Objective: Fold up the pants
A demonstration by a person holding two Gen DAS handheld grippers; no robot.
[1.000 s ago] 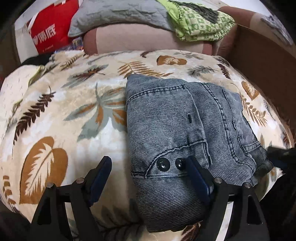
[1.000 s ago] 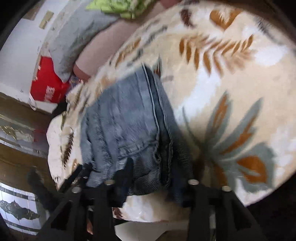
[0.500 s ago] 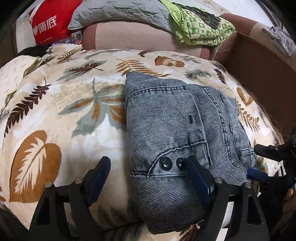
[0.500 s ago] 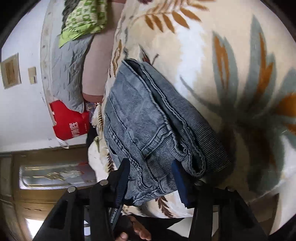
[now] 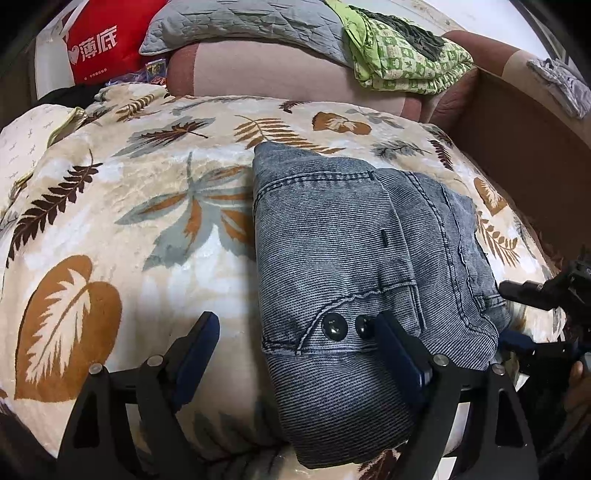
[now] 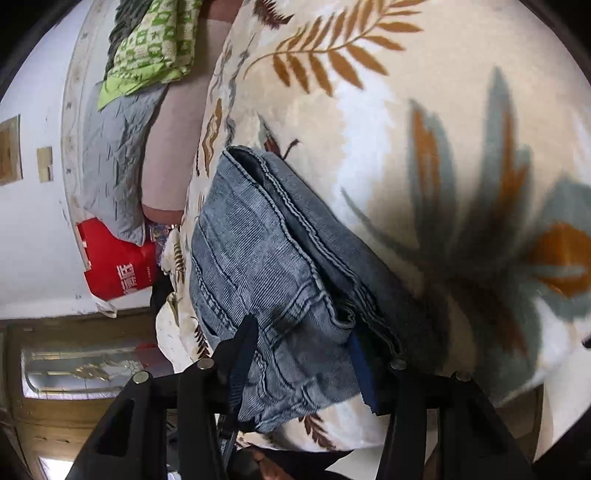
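The grey-blue denim pants [image 5: 354, 266] lie folded in a thick stack on a leaf-print blanket [image 5: 122, 221], two dark buttons near the front edge. My left gripper [image 5: 295, 354] is open; its right finger rests on the pants by the buttons, its left finger over bare blanket. In the right wrist view the pants [image 6: 266, 280] show edge-on with stacked layers. My right gripper [image 6: 303, 365] is open with its jaws astride the near corner of the stack, one above and one under the layers. The right gripper also shows in the left wrist view [image 5: 532, 314] at the pants' right corner.
A pink sofa back [image 5: 280, 70] rises behind the blanket with a grey quilt [image 5: 243, 18] and a green patterned cloth [image 5: 402, 55] on it. A red bag [image 5: 92, 44] stands at far left. A brown cardboard box wall [image 5: 524, 147] borders the right.
My right gripper has rolled and moved in toward the pants' corner, so its jaws now straddle the folded layers. My left gripper has hardly moved and stays open.
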